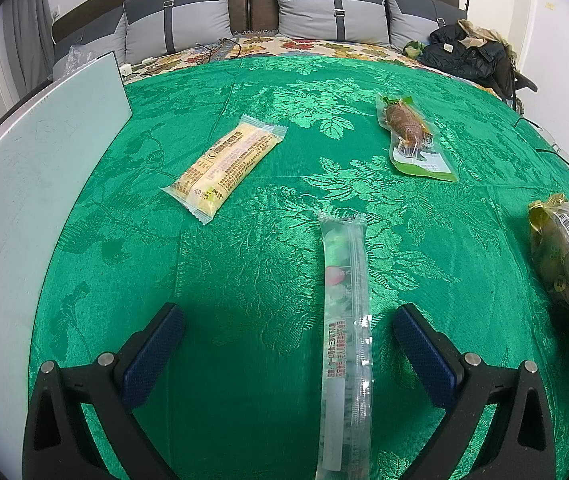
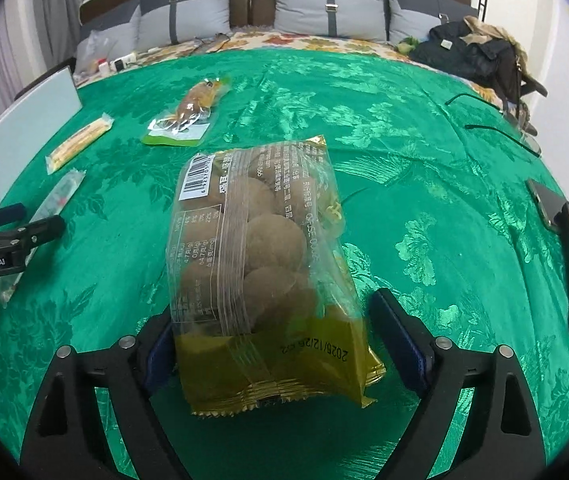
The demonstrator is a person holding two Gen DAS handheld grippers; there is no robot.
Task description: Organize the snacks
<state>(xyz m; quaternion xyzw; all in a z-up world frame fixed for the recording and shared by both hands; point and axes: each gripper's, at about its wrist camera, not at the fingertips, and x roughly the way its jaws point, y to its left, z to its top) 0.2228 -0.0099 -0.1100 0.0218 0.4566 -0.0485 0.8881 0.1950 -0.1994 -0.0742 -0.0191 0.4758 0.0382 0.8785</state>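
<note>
The right tool point(image 2: 274, 340) stands wide open around the clear-and-gold bag of round brown biscuits point(image 2: 262, 264), which lies on the green brocade bedspread point(image 2: 424, 200), apparently just set down; its left pad may touch. Long axis runs away from the tool, gold crimped end nearest. Next: withdraw cleanly. The left tool point(image 1: 288, 356) gapes, empty, astride a long clear stick pack point(image 1: 346, 328).

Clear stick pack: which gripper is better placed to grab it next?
Left. The clear stick pack already lies between the open left gripper fingers. The right gripper straddles the cookie bag.
</note>
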